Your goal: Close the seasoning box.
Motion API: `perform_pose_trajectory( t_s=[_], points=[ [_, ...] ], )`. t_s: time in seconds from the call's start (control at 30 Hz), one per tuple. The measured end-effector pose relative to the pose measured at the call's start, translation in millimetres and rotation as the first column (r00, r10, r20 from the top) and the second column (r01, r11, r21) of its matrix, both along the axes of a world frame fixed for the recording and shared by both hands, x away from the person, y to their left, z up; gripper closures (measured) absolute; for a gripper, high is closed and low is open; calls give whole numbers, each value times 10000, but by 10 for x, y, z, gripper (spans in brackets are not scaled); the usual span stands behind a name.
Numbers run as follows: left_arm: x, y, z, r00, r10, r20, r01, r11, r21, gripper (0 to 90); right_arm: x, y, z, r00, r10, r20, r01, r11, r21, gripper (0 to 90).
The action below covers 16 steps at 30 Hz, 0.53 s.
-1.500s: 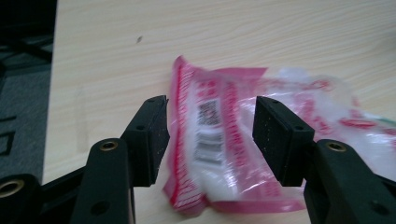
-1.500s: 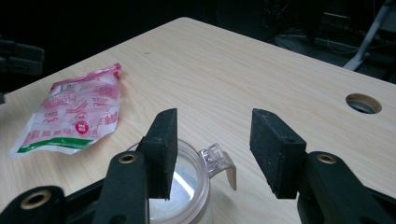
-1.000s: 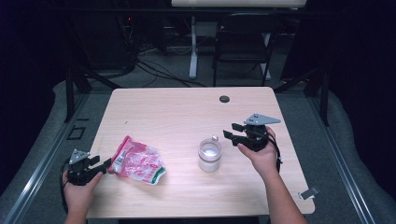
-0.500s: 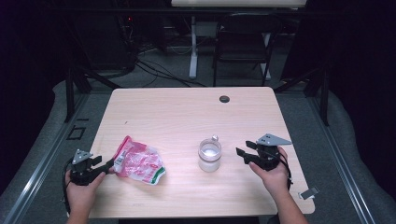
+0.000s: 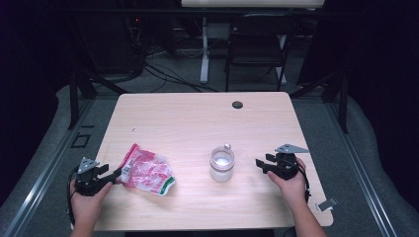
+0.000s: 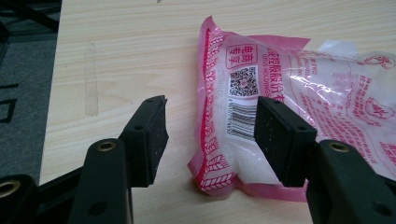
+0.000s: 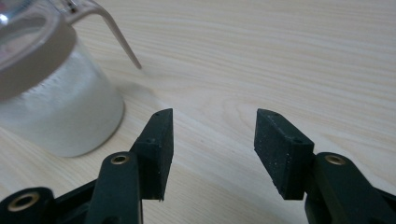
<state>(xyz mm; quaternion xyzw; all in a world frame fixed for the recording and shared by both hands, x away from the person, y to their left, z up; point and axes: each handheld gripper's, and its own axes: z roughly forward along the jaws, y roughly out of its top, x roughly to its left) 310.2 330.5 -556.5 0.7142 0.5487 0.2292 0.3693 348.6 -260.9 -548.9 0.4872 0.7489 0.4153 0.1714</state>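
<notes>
Pink-printed plastic bag corner sat between my left gripper's (image 6: 210, 135) spread jaws, not yet pinched.

The bag of white grains (image 5: 147, 173) lay near the table's (image 5: 197, 118) left edge, its long axis running right from that gripper. My right gripper (image 5: 269, 166), its jaws just opened wide and empty, pointed left at the lidded glass jar (image 5: 222, 163) nearby.

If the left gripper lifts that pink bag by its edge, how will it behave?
The bag looks like thin crinkled plastic, so it would probably flop and sag. The white contents would likely shift downward. The glossy film may slip between the pads.
</notes>
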Motion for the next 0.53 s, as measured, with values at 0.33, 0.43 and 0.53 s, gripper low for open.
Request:
perform_pose_trajectory(
  t_s=[0.33, 0.43, 0.53],
  points=[
    [5, -3, -1, 10000, -47, -54, 47, 10000, -25, 441, 38, -4, -50, 9991, -3, -421, 17, 9994, 333, 474],
    [4, 0, 1, 10000, -17, -29, 17, 10000, -81, 441, 35, -17, -45, 9989, -96, -449, 113, 9993, 368, 476],
    [1, 15, 6, 10000, 17, 50, -16, 9998, -196, 447, 35, -41, -42, 9988, -175, -448, 197, 9986, 496, 486]
  ],
)
